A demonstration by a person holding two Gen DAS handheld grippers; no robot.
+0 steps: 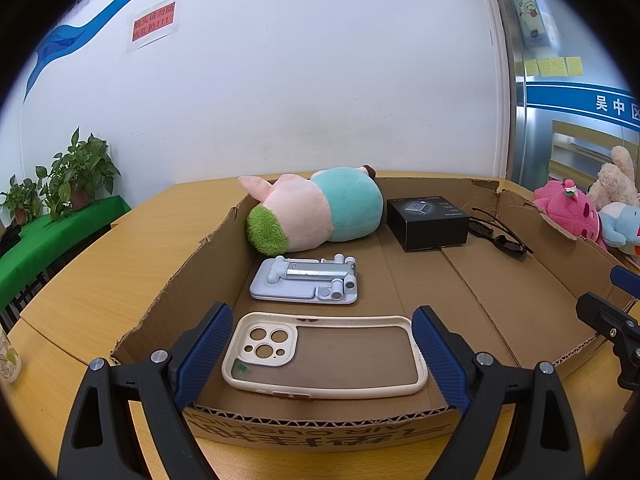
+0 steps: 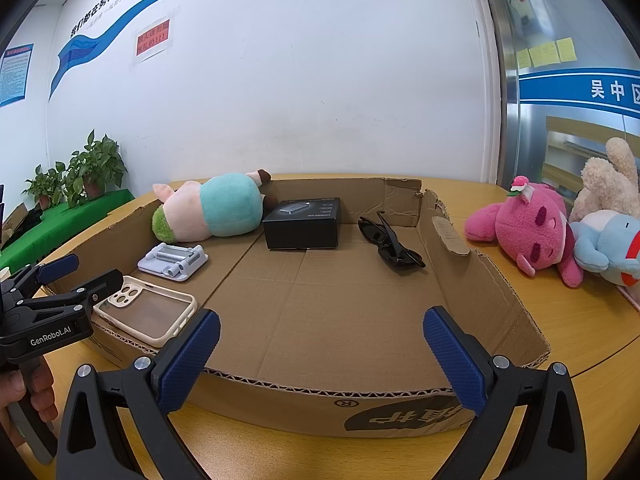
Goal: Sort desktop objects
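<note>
Office: slogan wall (image 2: 280,60), sticky notes (image 2: 546,52), potted plants (image 2: 80,172).

A shallow, open cardboard tray (image 2: 472,280) with torn walls sits on a wooden table (image 2: 580,320). Inside, at the near left, a cream phone case (image 1: 324,356) lies flat, camera cutouts to the left. Just beyond it lies a folded pale blue-grey phone stand (image 1: 306,280). At the far left a plush pig (image 1: 316,208) in a teal top lies on its side. Right of it sits a closed black box (image 1: 428,222), then folded black sunglasses (image 2: 390,244). Outside the tray, far right, lie pink (image 2: 528,228), beige (image 2: 608,184) and blue plush toys (image 2: 608,244).
</note>
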